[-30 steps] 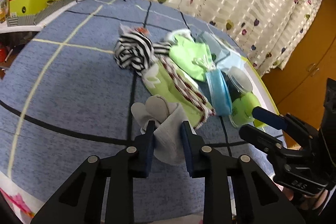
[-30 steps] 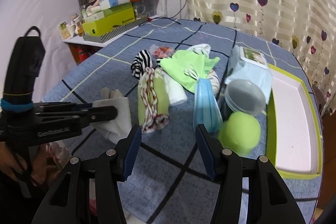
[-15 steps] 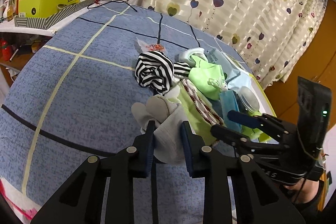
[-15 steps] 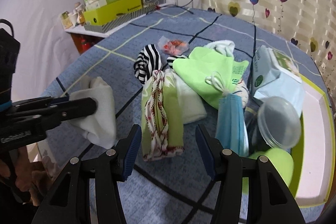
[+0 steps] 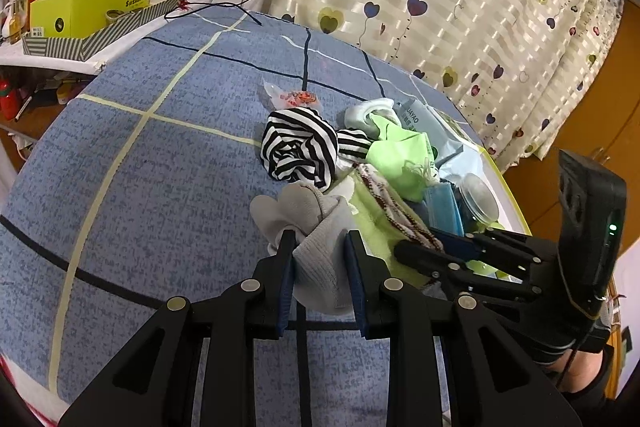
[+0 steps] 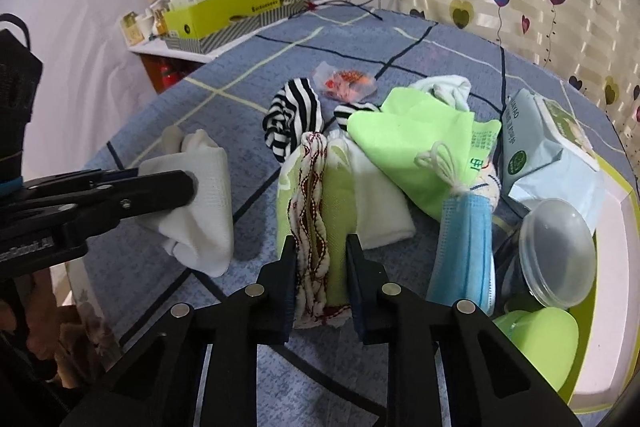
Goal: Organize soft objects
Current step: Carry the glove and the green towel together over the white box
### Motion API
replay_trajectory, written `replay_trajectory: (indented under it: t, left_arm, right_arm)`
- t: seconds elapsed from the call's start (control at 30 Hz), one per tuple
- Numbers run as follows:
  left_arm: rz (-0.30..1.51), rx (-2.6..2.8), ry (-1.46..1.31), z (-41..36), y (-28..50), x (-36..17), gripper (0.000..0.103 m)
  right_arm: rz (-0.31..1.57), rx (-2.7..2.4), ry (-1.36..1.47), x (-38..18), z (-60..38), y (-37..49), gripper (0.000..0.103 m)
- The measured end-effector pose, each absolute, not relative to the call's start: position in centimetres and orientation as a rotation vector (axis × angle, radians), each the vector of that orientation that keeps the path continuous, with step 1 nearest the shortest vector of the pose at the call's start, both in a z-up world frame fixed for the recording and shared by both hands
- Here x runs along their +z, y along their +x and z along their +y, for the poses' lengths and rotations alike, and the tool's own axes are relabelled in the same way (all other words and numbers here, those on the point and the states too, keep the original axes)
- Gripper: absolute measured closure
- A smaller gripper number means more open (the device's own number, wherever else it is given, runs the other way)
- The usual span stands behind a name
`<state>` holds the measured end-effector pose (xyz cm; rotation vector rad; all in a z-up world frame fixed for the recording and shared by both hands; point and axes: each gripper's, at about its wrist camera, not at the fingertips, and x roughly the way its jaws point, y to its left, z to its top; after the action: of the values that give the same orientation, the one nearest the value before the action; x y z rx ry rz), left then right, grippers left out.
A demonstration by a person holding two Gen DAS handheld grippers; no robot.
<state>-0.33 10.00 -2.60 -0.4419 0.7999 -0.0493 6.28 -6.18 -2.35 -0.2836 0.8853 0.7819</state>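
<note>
My left gripper [image 5: 319, 242] is shut on a white sock [image 5: 316, 227], held over the blue bedcover; it also shows in the right wrist view [image 6: 196, 203]. My right gripper [image 6: 321, 247] has closed around the near end of a green cloth with red-and-white trim [image 6: 316, 223]. Behind it lie a black-and-white striped sock [image 6: 290, 117], a folded white cloth [image 6: 378, 203], a light green bag [image 6: 424, 147] and a blue face mask [image 6: 464, 251].
A yellow-green tray [image 6: 616, 267] sits at the right, with a clear lidded jar [image 6: 556, 251], a green ball [image 6: 540, 343] and a wipes pack [image 6: 548, 147] beside it. A snack packet [image 6: 344, 83] lies further back. A cluttered shelf [image 6: 224, 11] stands at the back left.
My right gripper moved forward onto the green trimmed cloth and narrowed its jaws around it. My left gripper kept hold of the white sock, shifting slightly left.
</note>
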Motion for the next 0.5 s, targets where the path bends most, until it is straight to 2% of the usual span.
replay_trajectory:
  t: [0.5]
  left_arm:
    - [0.751, -0.050, -0.390, 7.6, -1.8, 0.1, 0.077]
  right_arm:
    - [0.765, 0.791, -0.216, 1.8, -9.7, 3.3, 0.082]
